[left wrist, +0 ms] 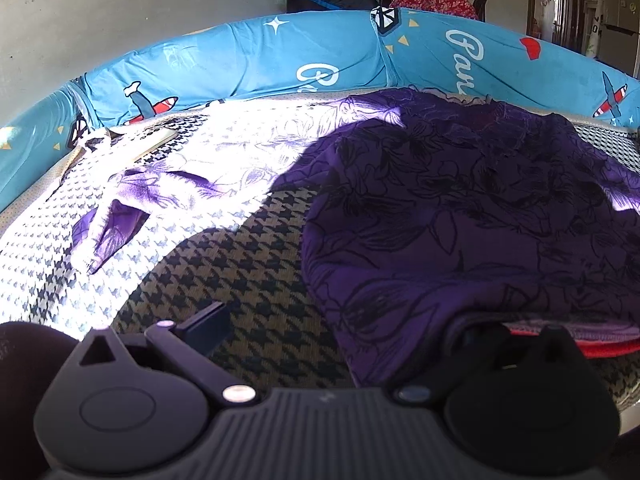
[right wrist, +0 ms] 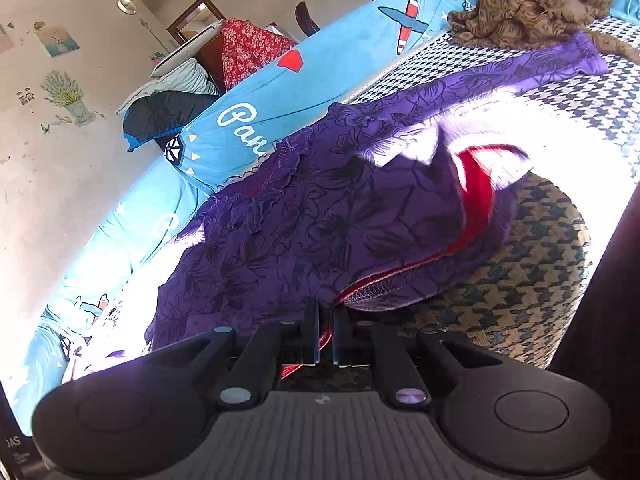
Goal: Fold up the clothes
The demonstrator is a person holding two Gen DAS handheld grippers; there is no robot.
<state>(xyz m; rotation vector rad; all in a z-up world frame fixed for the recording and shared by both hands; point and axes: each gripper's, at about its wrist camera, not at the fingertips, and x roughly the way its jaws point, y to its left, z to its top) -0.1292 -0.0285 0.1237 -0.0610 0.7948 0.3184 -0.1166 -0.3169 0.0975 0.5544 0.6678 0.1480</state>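
Both wrist views low, close over bed; share purple garment (left wrist: 460, 208), blue bolster (right wrist: 248, 120)

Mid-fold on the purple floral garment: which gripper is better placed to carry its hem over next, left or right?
Right, probably. The right gripper is shut on the purple garment at its red-lined hem, ready to lift. The left gripper is open; the cloth drapes over one finger only, unclamped.

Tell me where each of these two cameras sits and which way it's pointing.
Left wrist: on the left tool, looking low across the purple garment toward the blue bolster; its open fingers show.
Right wrist: on the right tool, tilted, shut on the garment's red-lined hem.
Shared: garment, bolster, houndstooth cover.
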